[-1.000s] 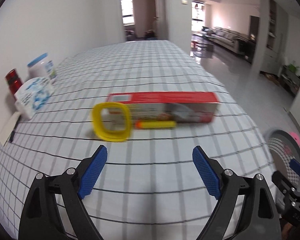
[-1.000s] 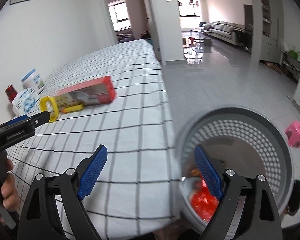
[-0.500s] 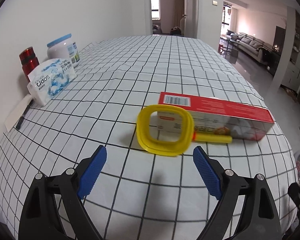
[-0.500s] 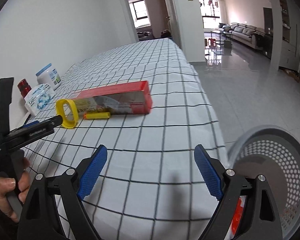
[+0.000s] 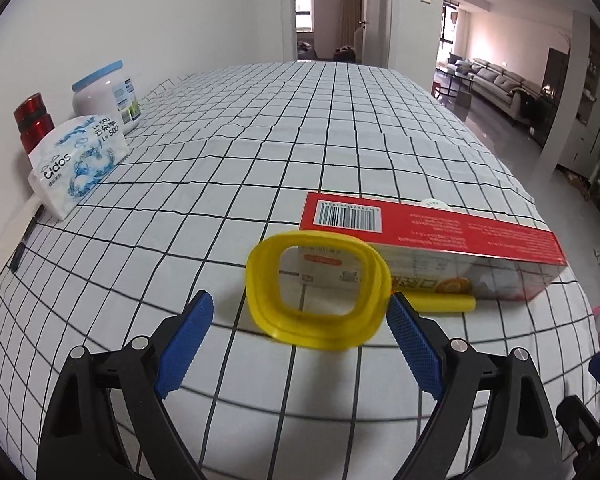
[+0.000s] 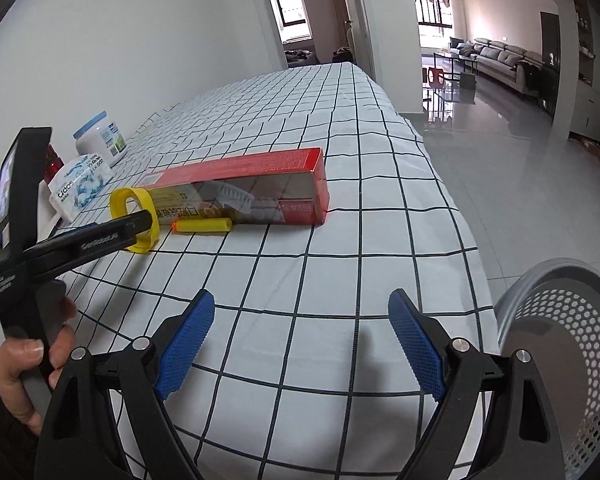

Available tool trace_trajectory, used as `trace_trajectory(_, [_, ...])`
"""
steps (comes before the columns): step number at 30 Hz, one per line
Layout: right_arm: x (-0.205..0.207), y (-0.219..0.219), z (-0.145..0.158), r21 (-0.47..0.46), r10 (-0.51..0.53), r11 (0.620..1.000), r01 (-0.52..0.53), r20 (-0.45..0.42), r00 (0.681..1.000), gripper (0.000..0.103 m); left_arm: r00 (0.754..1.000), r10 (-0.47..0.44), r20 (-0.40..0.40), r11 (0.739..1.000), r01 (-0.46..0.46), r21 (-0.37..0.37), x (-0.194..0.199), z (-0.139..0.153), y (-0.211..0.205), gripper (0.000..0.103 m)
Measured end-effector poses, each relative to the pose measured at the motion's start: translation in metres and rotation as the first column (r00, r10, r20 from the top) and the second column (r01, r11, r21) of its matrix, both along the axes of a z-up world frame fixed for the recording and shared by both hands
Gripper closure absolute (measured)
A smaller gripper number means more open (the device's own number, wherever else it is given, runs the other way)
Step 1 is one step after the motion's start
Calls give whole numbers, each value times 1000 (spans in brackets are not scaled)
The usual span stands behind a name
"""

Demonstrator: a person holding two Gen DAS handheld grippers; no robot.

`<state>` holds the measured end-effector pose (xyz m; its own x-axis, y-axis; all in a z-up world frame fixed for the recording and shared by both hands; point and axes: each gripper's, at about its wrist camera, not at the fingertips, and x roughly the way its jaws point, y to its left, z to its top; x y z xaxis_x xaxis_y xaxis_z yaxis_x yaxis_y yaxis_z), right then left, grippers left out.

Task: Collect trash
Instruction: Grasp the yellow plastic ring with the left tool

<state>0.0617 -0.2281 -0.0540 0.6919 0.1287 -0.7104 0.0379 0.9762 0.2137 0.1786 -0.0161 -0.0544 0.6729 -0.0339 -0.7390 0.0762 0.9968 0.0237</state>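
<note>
Left wrist view showed the left tongs [image 5: 298, 338], jaws wide and empty, had closed in on the yellow ring [image 5: 318, 290] lying on the checked surface [image 5: 260, 152] near the red box [image 5: 432, 236], likely the next pickup, while the right tongs [image 6: 298, 340] hung open near the basket [image 6: 572, 320].

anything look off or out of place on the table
The yellow ring stands on its edge, propped against the long red box lying on its side, with a yellow tube loose beside them mid-tablecloth. The items by the wall look tidy. Nothing looks spilled or broken.
</note>
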Motion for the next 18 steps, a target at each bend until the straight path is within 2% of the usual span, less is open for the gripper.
trace_trajectory(6, [5,1,-4,13,7,1000,-7,-17,1000,18,1000,-2,-20,1000,2,-11,10,-7,1,17])
trace_trajectory(11, [5,2,-5,9,3,1000,-3,-22,1000,18,1000,-13,-15,1000,13,-20,10,-6,0,34])
trace_trajectory(18, [2,4,-3,-7,-5,1000,5,-25,1000,18,999,-31,5,999,31,-18,2,2,3,35])
